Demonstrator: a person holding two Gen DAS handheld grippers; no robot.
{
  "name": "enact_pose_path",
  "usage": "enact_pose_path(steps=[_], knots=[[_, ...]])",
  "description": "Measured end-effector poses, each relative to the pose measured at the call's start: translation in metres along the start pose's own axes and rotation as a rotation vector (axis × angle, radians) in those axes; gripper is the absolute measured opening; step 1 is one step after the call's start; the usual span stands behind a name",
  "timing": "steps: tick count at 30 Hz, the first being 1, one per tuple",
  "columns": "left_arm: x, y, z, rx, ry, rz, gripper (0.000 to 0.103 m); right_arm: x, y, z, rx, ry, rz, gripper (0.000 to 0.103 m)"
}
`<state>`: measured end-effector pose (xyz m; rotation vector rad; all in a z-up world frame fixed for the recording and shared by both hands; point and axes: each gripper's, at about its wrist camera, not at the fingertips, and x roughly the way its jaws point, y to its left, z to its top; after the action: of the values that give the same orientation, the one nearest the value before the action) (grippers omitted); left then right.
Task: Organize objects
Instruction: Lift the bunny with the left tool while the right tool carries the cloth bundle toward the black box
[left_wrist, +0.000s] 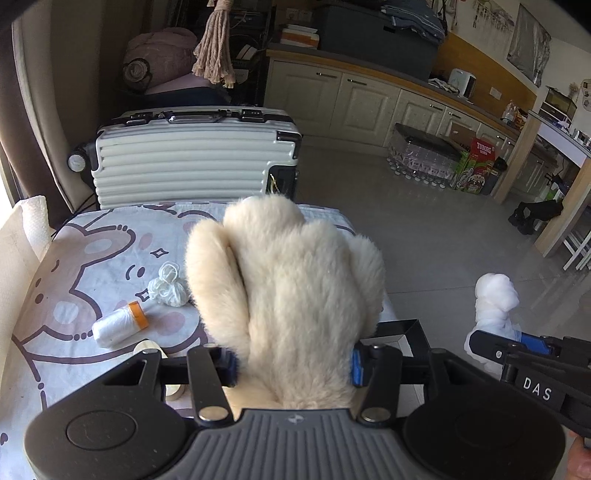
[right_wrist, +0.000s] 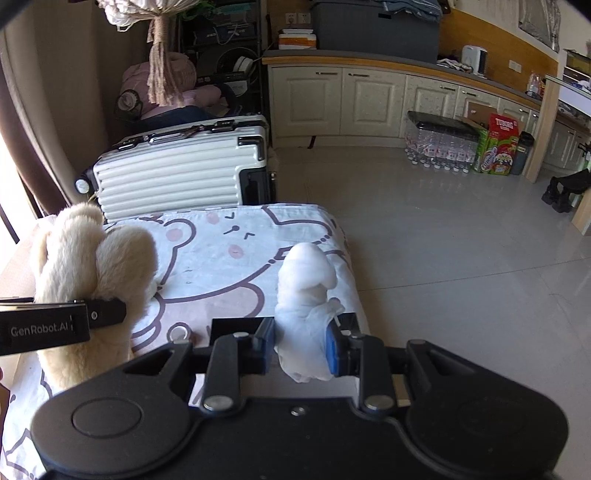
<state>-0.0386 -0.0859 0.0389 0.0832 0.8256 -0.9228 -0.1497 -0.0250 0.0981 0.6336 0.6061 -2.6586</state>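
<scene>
- Cream plush toy (left_wrist: 291, 295) stood upright between the two fingers of the left gripper (left_wrist: 293, 363), which was clenched on its lower part; the blue pads pressed into the fur on both sides.
- From the right wrist view, that same plush toy (right_wrist: 92, 266) sat at the left edge of the frame, with one black finger of the left gripper (right_wrist: 99, 310) crossing its front.
- The right gripper (right_wrist: 300, 347) was clamped on a white crumpled bundle (right_wrist: 308, 295), the bundle rising upright out of the fingers, its knotted top above the pads.
- In the left wrist view the white crumpled bundle (left_wrist: 495, 295) showed at the right, well apart from the plush toy, held by the right gripper (left_wrist: 517, 347).
- Both held things hung above a table covered by a cartoon-bear cloth (right_wrist: 236, 251).
- On the cloth, left of the plush toy, lay a roll of white bags with an orange core (left_wrist: 120, 325) and, just beyond it, a small wad of white plastic (left_wrist: 168, 284).
- A black open frame or tray (left_wrist: 410, 332) lay on the table at its near right edge, just behind the left gripper's fingers.
- A ribbed white suitcase (left_wrist: 192, 158) lay on its side beyond the far end of the table.
</scene>
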Motion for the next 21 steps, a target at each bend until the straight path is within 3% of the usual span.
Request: enact_pose_path(steps=[21], knots=[[0.045,-0.037,0.004,-0.010,0.032,-0.069,0.052,0.027,-0.030,-0.006,0.041,0.066,-0.030,0.029]])
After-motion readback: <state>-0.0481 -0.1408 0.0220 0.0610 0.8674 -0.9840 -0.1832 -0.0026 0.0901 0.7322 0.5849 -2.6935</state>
